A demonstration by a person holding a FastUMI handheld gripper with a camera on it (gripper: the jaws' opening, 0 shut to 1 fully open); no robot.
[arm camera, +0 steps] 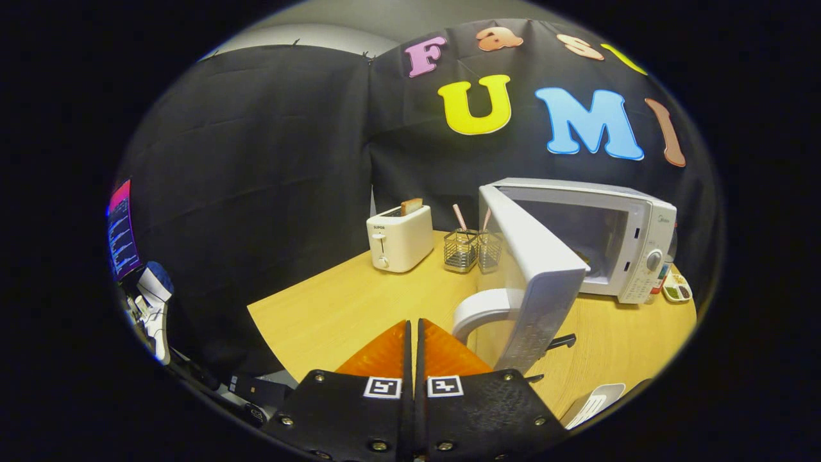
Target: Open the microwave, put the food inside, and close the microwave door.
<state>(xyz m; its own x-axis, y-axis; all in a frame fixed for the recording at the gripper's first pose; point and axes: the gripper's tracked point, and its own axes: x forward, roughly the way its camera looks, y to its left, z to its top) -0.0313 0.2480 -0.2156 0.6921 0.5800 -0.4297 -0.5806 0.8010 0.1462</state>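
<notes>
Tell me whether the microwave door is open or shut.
Open: the microwave door swings out toward the shut gripper, baring the cavity.

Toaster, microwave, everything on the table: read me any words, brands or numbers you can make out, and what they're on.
"SUPOR": front of the toaster.
Microwave: small logo at the top of the control panel, and button markings, too small to read.
Hand-held gripper, fingers together: square coded markers, no words.

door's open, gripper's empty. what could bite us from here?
1. The microwave door swings wide, its handle just ahead of the shut gripper; moving forward could knock it.
2. The wire holders with straws stand close behind the door; pushing it further open might tip them.
3. With fingers together and nothing held, the food pick-up is still to come, and the door blocks part of the path into the cavity.
</notes>
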